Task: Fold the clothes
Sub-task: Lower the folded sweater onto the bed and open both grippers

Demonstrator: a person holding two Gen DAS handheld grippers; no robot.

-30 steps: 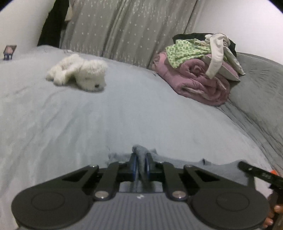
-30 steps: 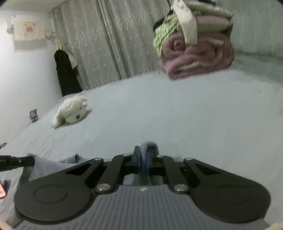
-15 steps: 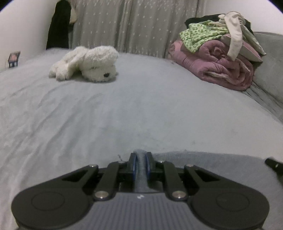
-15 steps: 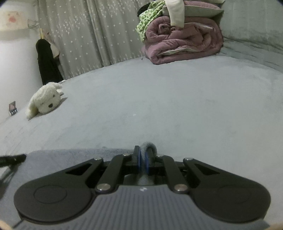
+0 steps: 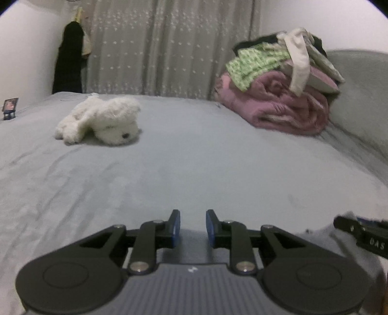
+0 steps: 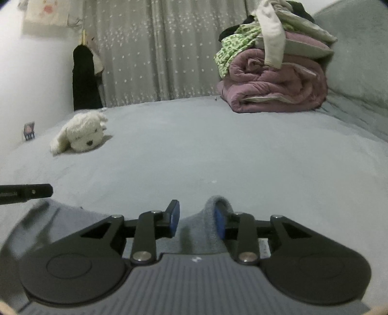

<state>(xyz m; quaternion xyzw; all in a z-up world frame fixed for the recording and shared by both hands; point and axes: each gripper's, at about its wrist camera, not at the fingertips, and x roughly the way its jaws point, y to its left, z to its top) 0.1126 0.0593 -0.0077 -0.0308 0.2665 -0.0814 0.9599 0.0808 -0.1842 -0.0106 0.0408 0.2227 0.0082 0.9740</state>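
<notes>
**A:** Start with the left wrist view. What do you count?

**B:** One left gripper [image 5: 192, 226], jaws apart with nothing between the two blue pads, so it is released. One grey garment [image 5: 322, 238] lies flat on the grey bed [image 5: 194, 169], directly under and just ahead of the fingers and spreading off to the right. At the right edge, one black finger of the right gripper [image 5: 359, 230] reaches in over that cloth.

**A:** And further back?

**B:** One white plush dog [image 5: 101, 120] lying on its side at the left. One rolled pink quilt [image 5: 278, 106] at the right, with a heap of clothes [image 5: 278, 58] on top; I can make out a green patterned piece, a cream strip and something dark, but no exact count. One dotted curtain [image 5: 169, 48] behind, one dark garment [image 5: 69, 58] hanging beside it.

**A:** Now the right wrist view.

**B:** The right gripper [image 6: 196, 215] is also spread open. A fold of the grey garment [image 6: 213, 218] is draped over its right finger and touches the blue pad, but the left pad stands clear, so nothing is clamped. The rest of the cloth lies flat beneath. One left gripper fingertip shows at the left edge. Same single dog, quilt and curtain, plus one pale poster [image 6: 46, 11] on the wall.
</notes>
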